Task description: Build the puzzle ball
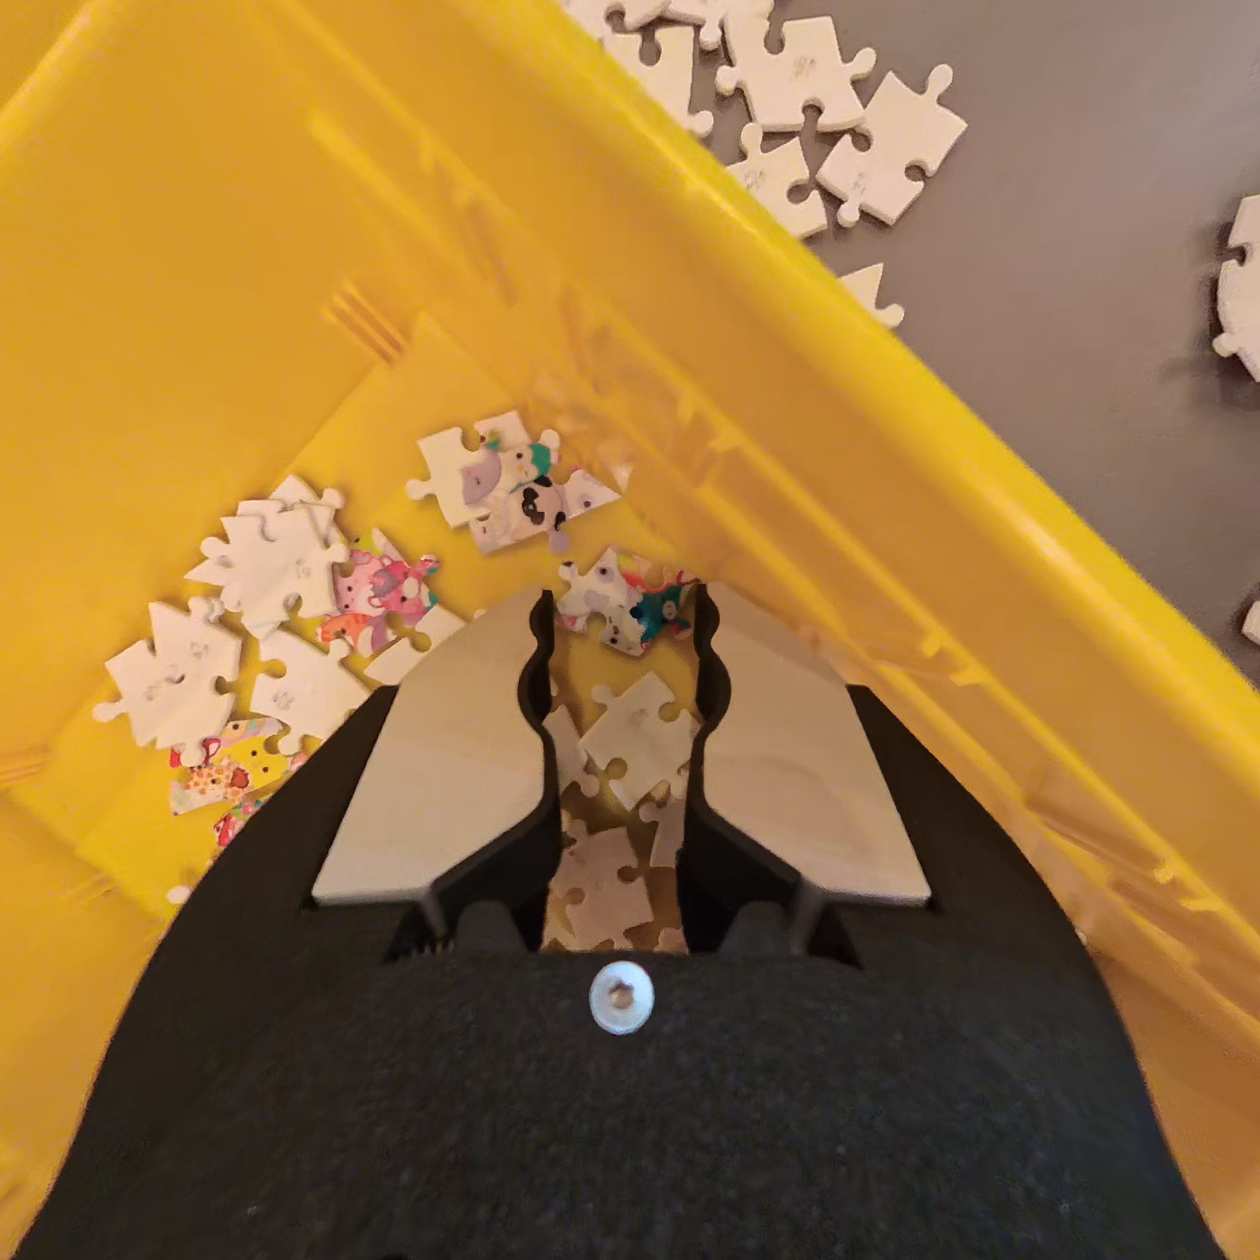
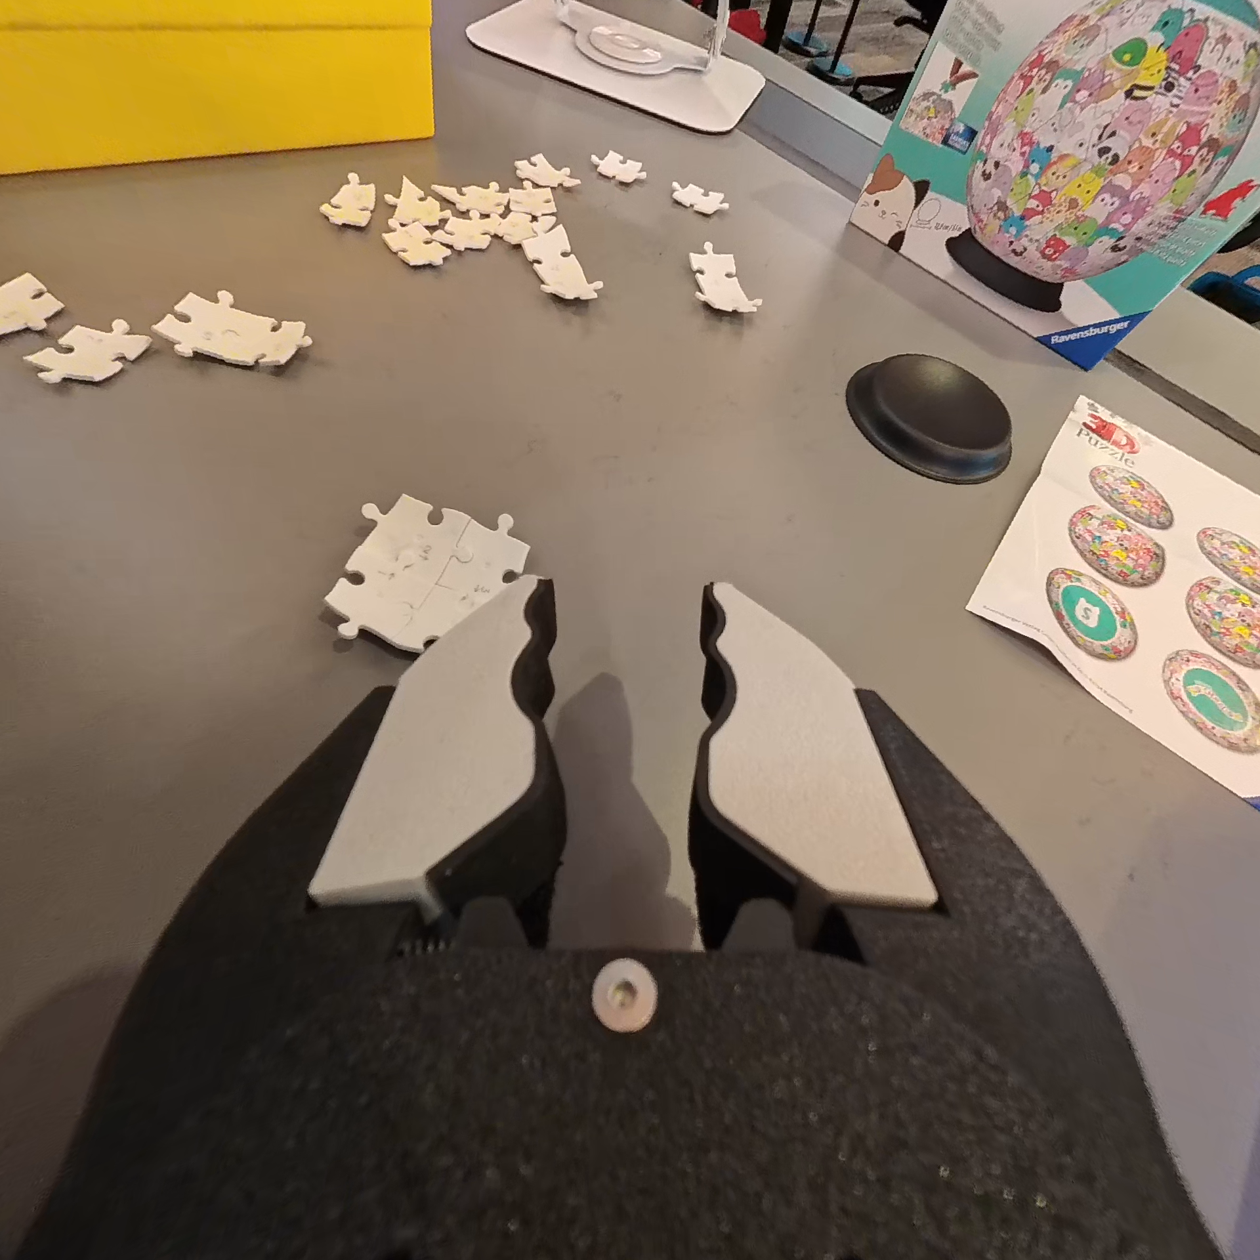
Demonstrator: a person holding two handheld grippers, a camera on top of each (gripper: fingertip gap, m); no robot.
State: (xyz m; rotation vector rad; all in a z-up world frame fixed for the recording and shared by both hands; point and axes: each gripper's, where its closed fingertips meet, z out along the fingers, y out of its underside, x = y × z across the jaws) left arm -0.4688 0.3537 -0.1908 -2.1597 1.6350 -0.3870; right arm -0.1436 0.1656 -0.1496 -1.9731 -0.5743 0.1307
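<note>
Grey-padded fingers of your left gripper (image 1: 622,600) stand narrowly apart, empty, above loose puzzle pieces (image 1: 637,740) inside the yellow bin (image 1: 852,423). Your right gripper (image 2: 631,590) hangs parted and empty over the grey table (image 2: 613,423), just beside a joined white patch of pieces (image 2: 423,573).

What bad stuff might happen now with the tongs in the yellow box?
1. The left tongs are open above overlapping white cardboard puzzle pieces in the yellow plastic bin, so they might pinch two at once.
2. The right tongs hover open beside the joined patch of white puzzle pieces on the grey table; a bump might split it.
</note>
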